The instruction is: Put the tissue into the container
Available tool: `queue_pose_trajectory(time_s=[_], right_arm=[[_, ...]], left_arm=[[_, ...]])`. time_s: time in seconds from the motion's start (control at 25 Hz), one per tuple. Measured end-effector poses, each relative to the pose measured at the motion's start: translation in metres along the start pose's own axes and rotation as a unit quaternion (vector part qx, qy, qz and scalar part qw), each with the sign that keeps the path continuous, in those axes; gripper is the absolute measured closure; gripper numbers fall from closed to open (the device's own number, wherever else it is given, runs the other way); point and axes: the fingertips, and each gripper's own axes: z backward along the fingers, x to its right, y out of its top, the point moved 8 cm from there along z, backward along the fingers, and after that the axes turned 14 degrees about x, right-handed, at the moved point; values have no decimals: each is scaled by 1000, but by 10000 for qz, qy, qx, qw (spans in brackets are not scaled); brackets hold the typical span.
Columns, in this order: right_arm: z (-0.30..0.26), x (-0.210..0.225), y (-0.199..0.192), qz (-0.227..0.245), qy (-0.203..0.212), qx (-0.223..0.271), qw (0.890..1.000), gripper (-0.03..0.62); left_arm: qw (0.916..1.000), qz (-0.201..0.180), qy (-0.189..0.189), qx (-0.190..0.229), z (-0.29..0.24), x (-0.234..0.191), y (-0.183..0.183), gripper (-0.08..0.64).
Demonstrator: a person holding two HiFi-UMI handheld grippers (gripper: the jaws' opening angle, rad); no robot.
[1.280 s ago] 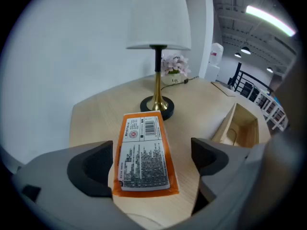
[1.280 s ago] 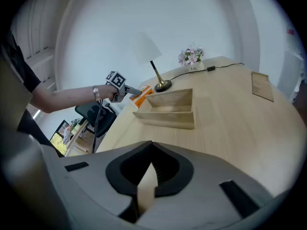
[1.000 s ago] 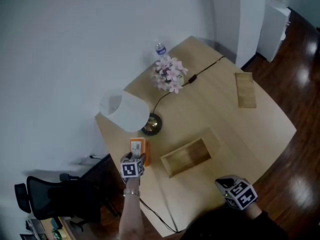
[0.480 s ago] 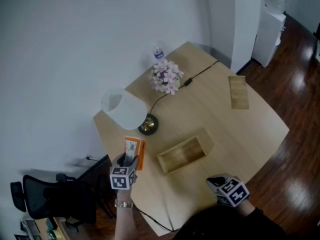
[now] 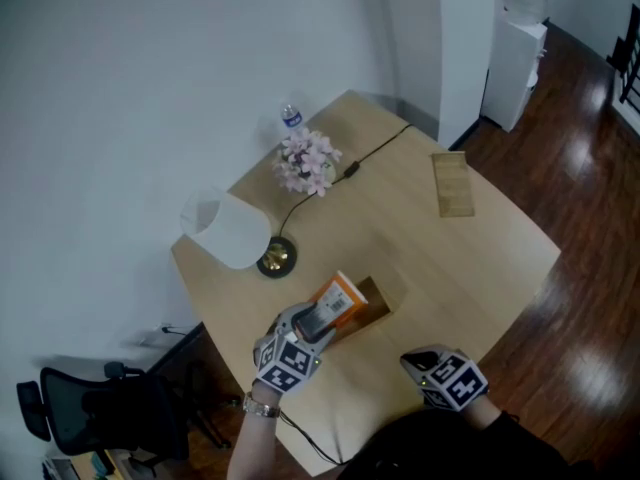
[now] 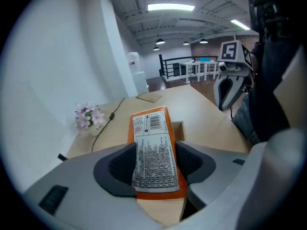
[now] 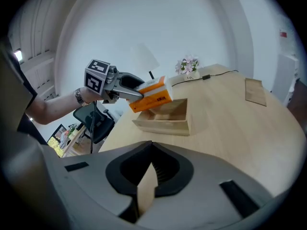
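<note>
Orange tissue pack, printed label facing up, is being grasped by the left gripper, whose pads are clamping its two long sides. Its lower end is lying hidden between the pads in the left gripper view. In the right gripper view, at centre left, the pack is hanging tilted over the left end of the open wooden container. Whether it is touching the rim cannot be made out.

In the head view the pack and the left gripper are covering most of the container, so only its right end is showing. In the left gripper view only a corner of it is peeking out behind the pack.

The right gripper, at the lower centre of the head view, is resting clenched on nothing. Its jaws are meeting at the tips above bare table. The person's dark clothing is being cut off by the bottom edge.

Towards the upper left of the table are standing a white-shaded lamp, pink flowers and a water bottle, partly behind the flowers. A dark cable is running across the tabletop. A flat wooden board is lying well apart, at upper right. An office chair is showing dimly at lower left.
</note>
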Motion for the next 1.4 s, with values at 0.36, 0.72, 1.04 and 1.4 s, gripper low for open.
queue_pose_trajectory(time_s=[0.36, 0.72, 1.04, 1.4], right_arm=[[7, 13, -5, -241, -101, 30, 9997, 604], [1, 9, 1, -135, -44, 103, 9998, 604], [-3, -12, 10, 133, 87, 189, 9997, 604], [-5, -51, 13, 541, 540, 192, 9969, 604]], left_arm=[[9946, -267, -852, -523, -38, 20, -23, 296], [9977, 599, -157, 261, 4, 9, 12, 138], [9737, 2002, 281, 1048, 84, 48, 33, 338], [9085, 3683, 1569, 1198, 111, 159, -14, 575]])
